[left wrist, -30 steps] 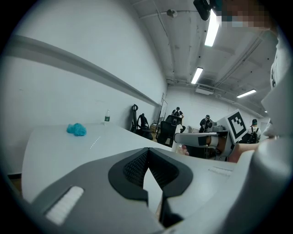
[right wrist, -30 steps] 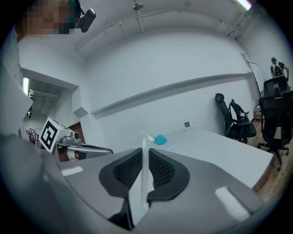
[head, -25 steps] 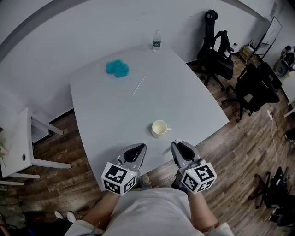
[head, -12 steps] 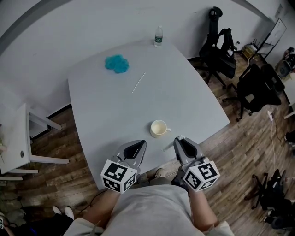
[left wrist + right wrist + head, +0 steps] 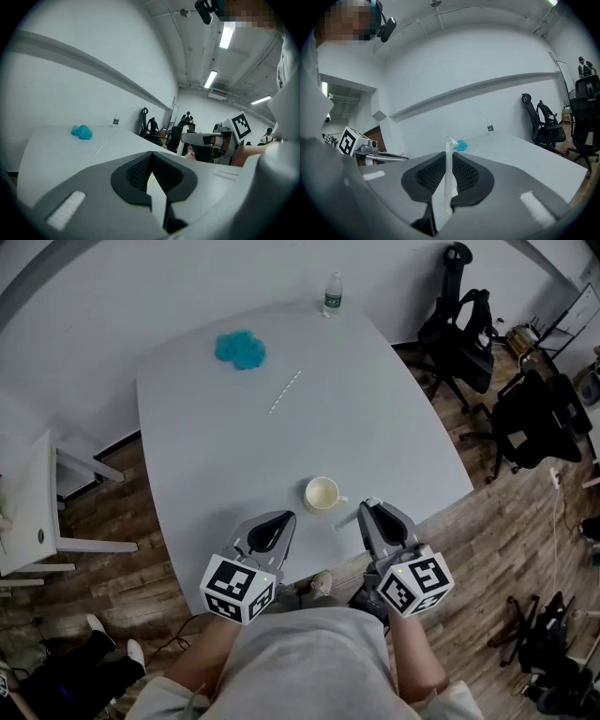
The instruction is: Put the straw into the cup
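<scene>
Big pale grey table (image 5: 375, 427) fills the middle, brown wooden plank floor (image 5: 506, 549) around it, and black office chairs (image 5: 464, 329) stand off to the far right. A white side table (image 5: 28, 512) sits out at the left.

At the near edge, the left gripper (image 5: 278, 518) hovers just left of the cup with its jaws together at the tips and nothing between them. The right gripper (image 5: 367, 505) is level with it, near the table's near right edge. Its jaws are clamped on a thin white paper-wrapped straw (image 5: 447, 183), which stands upright between the pads with its top poking above them.

A crumpled blue cloth (image 5: 240, 349) lies at the far left of the table. The round cream cup (image 5: 322, 494), handle to the right, stands upright just beyond and between the two grippers, close to both and touching neither. A small clear plastic water bottle (image 5: 331, 294) stands at the far edge. A second thin white straw-like stick (image 5: 285, 392) lies flat mid-table, right of the cloth, well apart from the cup.
</scene>
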The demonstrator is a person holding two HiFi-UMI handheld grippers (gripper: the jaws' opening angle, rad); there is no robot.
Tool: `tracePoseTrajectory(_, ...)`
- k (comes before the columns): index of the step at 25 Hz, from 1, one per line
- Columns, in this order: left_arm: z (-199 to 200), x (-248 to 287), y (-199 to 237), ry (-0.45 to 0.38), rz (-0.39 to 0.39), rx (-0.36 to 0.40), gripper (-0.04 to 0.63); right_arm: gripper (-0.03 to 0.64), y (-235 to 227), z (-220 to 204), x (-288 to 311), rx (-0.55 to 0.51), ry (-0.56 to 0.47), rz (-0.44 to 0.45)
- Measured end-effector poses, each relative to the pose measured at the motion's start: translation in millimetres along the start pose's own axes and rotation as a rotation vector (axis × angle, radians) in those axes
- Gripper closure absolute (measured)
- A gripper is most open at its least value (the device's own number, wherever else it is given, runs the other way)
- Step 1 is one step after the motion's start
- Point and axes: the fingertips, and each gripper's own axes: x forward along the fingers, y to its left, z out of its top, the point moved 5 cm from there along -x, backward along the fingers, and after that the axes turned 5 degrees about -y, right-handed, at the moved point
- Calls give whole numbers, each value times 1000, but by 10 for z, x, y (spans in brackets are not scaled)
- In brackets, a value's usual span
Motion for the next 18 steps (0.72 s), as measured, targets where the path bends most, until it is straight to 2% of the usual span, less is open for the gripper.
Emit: tracePoseTrajectory(18, -72, 254, 194, 35, 41, -20, 577, 566, -396, 51, 387, 3, 12, 22)
